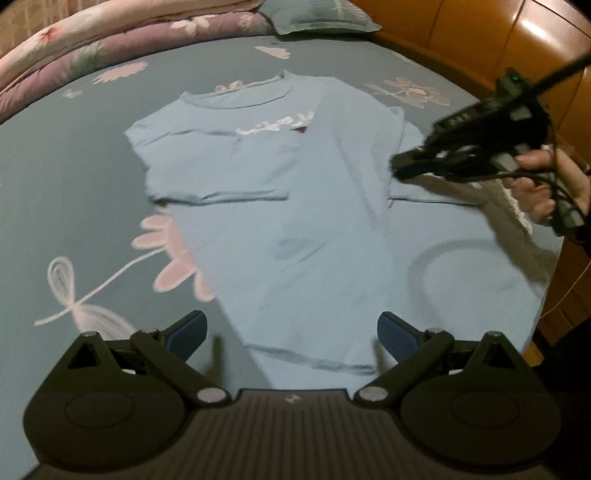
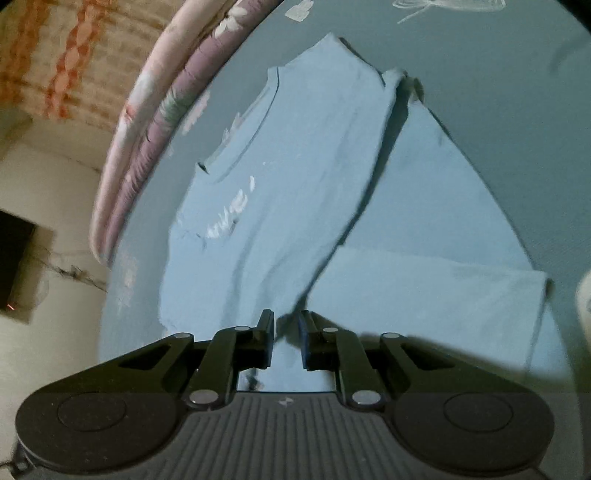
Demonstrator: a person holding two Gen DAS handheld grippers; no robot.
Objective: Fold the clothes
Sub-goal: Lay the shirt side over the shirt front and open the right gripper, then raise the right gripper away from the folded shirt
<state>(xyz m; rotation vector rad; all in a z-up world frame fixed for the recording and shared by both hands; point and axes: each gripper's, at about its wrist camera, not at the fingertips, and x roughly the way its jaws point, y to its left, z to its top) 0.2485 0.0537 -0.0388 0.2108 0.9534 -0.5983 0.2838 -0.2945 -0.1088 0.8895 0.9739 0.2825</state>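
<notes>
A light blue T-shirt [image 1: 280,192] lies flat on the teal flowered bed sheet [image 1: 59,177], collar at the far end, with one side folded over the middle along a long crease. My left gripper [image 1: 291,328] hangs open and wide above the shirt's near hem, nothing between its fingers. At the right of the left wrist view a hand [image 1: 535,188] holds my right gripper [image 1: 397,168] just over the shirt's right edge. In the right wrist view the right gripper [image 2: 286,332] has its jaws a narrow gap apart above the T-shirt [image 2: 314,166]; no cloth is pinched.
A folded pink and purple flowered quilt [image 1: 110,40] lies along the far edge of the bed, with a teal pillow [image 1: 321,14] beside it. Orange wooden furniture [image 1: 498,40] stands at the right. A white sleeve [image 1: 517,236] hangs over the bed's right edge.
</notes>
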